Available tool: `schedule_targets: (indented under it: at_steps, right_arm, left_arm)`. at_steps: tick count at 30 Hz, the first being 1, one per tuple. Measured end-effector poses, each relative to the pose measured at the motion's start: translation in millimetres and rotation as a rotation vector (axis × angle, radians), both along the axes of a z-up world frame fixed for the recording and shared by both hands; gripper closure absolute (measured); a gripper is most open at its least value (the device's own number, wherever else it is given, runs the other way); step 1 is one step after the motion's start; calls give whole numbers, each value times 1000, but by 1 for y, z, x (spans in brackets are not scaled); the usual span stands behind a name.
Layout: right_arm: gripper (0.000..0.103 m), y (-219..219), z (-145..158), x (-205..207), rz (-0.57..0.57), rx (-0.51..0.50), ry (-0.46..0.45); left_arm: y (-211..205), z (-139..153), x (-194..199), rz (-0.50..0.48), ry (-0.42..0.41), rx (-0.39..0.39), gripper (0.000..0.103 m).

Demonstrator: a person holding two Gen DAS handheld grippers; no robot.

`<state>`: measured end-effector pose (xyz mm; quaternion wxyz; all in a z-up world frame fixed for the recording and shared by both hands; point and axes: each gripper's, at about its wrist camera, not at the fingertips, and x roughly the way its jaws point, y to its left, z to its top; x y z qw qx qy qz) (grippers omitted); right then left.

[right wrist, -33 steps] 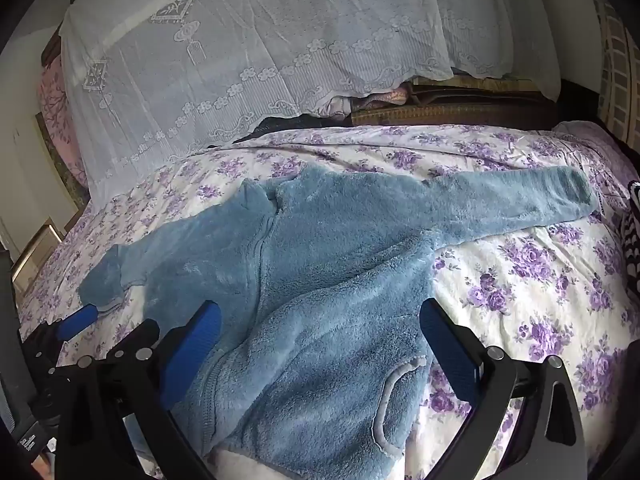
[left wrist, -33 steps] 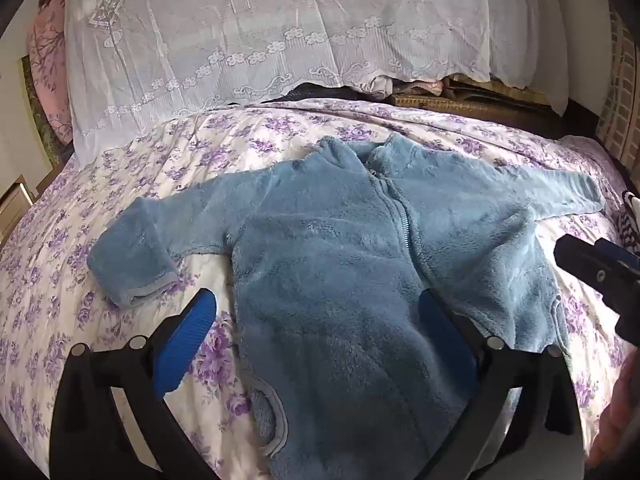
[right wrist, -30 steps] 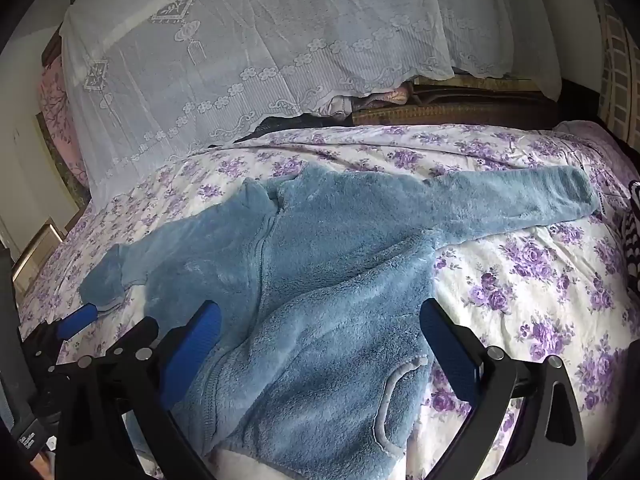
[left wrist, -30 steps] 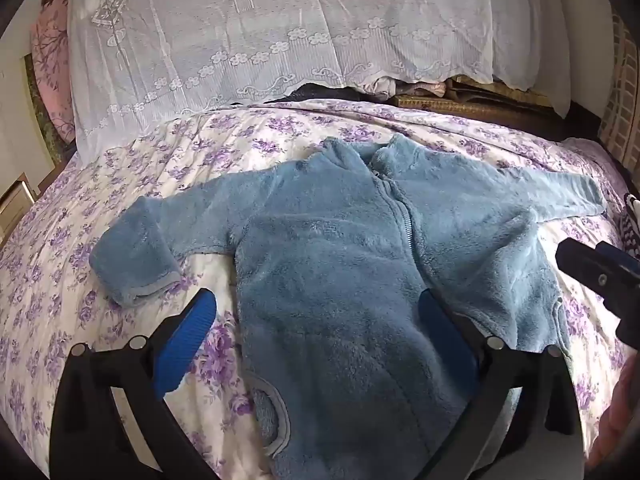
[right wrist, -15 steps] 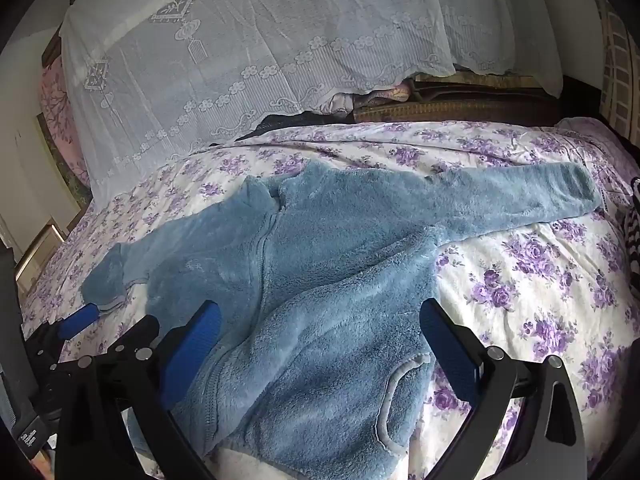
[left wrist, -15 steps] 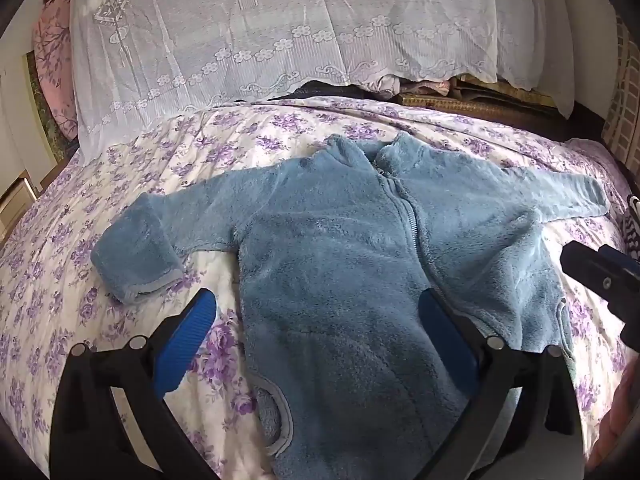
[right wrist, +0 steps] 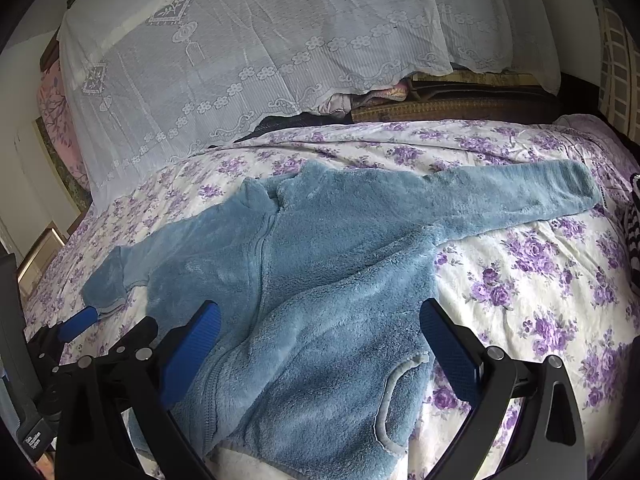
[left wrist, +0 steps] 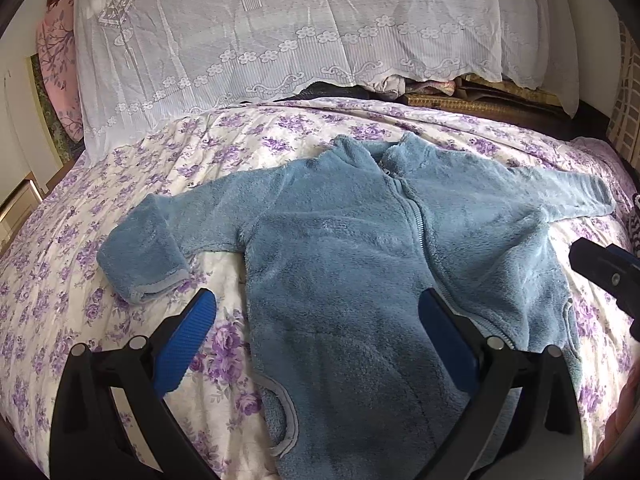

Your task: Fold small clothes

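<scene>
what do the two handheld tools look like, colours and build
Both look alike. The left tool has two black plastic arms with silver round bolts at the joints, each ending in a blue ribbed pad. The right tool has the same black frame, silver bolts and blue textured pads. A small white label with print sits on the left tool's body in the right view.

The bed (left wrist: 120, 208) fills the middle and the lower part of both frames; its cover is white with purple flowers. A blue fleece jacket (left wrist: 360, 272) lies flat on it in the centre, front up, both sleeves spread to the sides. At the right edge of the frame a black-and-white striped cloth (right wrist: 632, 232) lies on the cover.
</scene>
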<state>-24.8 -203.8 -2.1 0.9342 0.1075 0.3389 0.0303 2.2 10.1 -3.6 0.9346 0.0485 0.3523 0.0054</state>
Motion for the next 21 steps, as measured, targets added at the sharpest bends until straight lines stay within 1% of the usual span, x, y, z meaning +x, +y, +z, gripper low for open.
schedule_targets:
  at_steps: [21]
  right_arm:
    - [3, -3, 1, 0, -2, 8, -1]
  left_arm:
    - [1, 0, 1, 2, 1, 1, 4]
